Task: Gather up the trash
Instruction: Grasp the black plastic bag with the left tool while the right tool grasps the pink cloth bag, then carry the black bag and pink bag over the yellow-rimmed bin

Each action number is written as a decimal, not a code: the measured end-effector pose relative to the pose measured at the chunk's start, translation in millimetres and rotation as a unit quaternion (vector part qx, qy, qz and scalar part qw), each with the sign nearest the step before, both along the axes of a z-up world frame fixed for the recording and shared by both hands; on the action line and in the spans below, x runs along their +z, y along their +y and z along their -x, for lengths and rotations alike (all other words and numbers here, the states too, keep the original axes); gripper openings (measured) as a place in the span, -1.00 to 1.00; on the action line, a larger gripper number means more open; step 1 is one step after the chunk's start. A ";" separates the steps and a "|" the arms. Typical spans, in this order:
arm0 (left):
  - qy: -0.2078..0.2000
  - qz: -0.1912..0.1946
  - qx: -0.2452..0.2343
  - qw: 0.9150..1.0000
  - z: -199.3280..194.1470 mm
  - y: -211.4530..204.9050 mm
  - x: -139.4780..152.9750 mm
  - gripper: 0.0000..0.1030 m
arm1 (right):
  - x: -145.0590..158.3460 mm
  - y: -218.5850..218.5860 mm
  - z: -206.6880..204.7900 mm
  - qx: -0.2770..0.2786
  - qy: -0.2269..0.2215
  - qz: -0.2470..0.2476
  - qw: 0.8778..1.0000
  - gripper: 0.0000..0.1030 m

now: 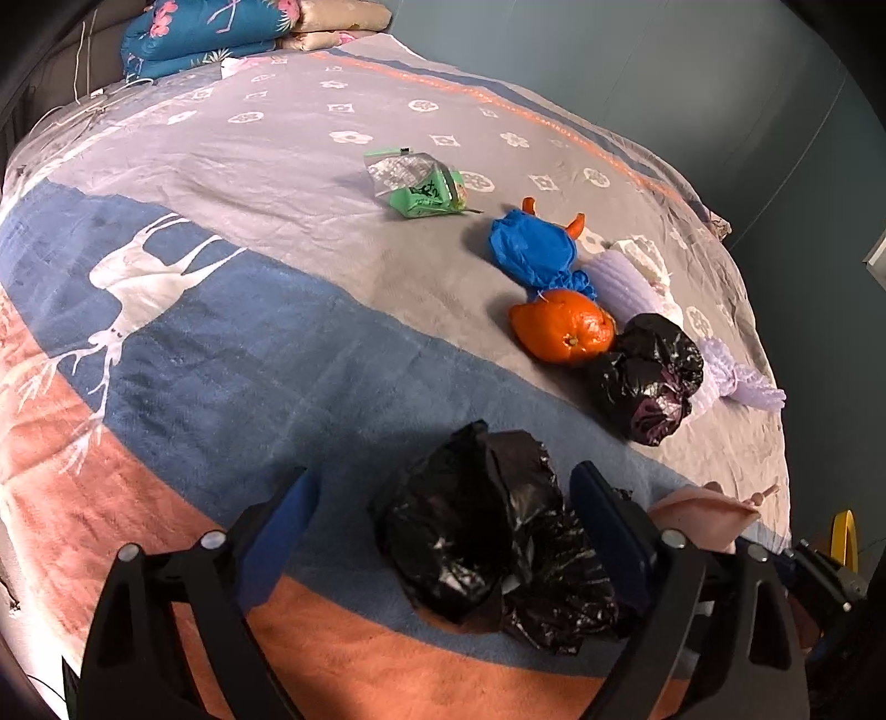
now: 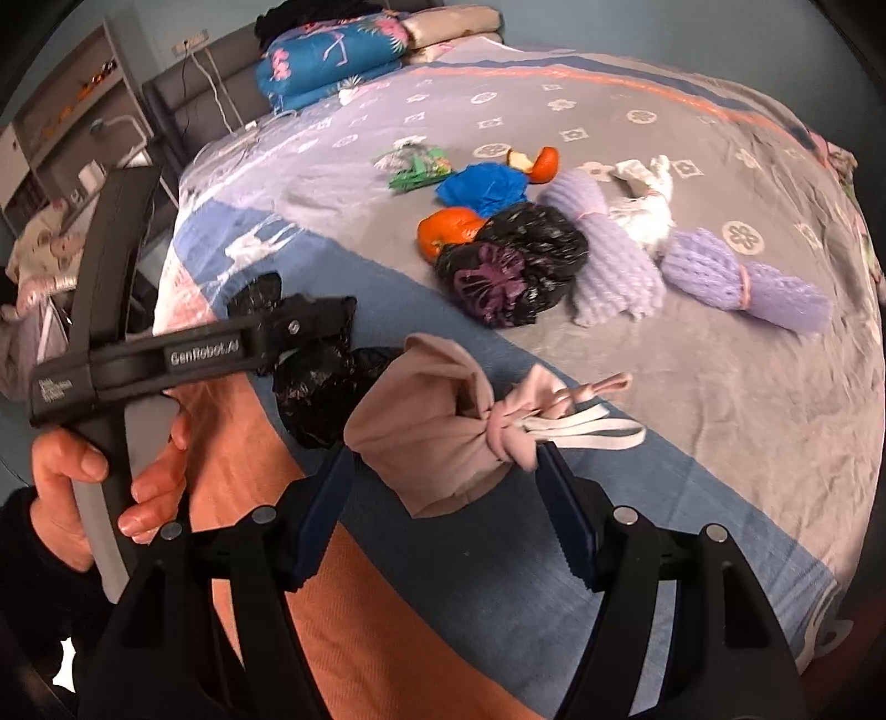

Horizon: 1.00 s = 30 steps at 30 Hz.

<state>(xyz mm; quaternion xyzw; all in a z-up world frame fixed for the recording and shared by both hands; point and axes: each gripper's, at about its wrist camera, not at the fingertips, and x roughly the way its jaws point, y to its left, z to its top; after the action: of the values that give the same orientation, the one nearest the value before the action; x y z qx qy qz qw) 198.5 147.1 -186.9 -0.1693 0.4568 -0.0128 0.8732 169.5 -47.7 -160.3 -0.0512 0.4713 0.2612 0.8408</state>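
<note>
My left gripper [image 1: 443, 498] is open around a crumpled black plastic bag [image 1: 493, 531] lying on the bed; the bag sits near its right finger. My right gripper [image 2: 443, 471] is open around a tied pink cloth pouch [image 2: 426, 421] with a white strap [image 2: 587, 429]. Farther on lie an orange [image 1: 565, 327], a second black bag [image 1: 648, 376], a blue wad [image 1: 531, 249], a green snack wrapper [image 1: 421, 183], orange peel [image 2: 540, 163], purple foam netting [image 2: 614, 260] and white tissue [image 2: 648, 188].
The bed has a grey, blue and orange deer-print blanket [image 1: 194, 343]. Folded quilts [image 1: 205, 27] are stacked at its far end. The bed's right edge [image 1: 775, 387] drops to a grey floor. Shelves [image 2: 72, 111] stand at the left.
</note>
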 end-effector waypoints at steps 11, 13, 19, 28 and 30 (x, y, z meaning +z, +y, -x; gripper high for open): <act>-0.011 -0.014 -0.002 1.000 0.5 -6.7 -2.8 -0.30 | -17.1 16.9 -11.3 0.001 -0.007 0.024 1.000 -0.26; -0.014 -0.009 -0.002 1.000 2.0 -5.5 -1.6 -0.36 | -15.5 16.0 -10.8 0.000 -0.010 0.022 1.000 -0.40; -0.035 -0.008 -0.012 0.999 10.7 -7.7 11.4 -0.38 | -7.1 6.9 -11.0 -0.017 -0.011 0.003 1.000 -0.58; -0.054 -0.008 -0.025 0.998 20.3 -7.0 32.1 -0.38 | 18.7 -15.4 -5.7 -0.041 -0.023 -0.017 0.999 -0.84; -0.058 -0.009 -0.021 0.998 22.5 -5.9 36.9 -0.38 | 20.4 -20.8 -7.3 -0.047 -0.016 -0.023 0.998 -0.84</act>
<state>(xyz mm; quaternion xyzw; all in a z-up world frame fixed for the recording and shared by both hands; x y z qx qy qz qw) 176.0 141.2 -150.0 -0.1503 0.4092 -0.0368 0.8992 176.8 -68.5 -139.9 -0.0137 0.4536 0.2308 0.8607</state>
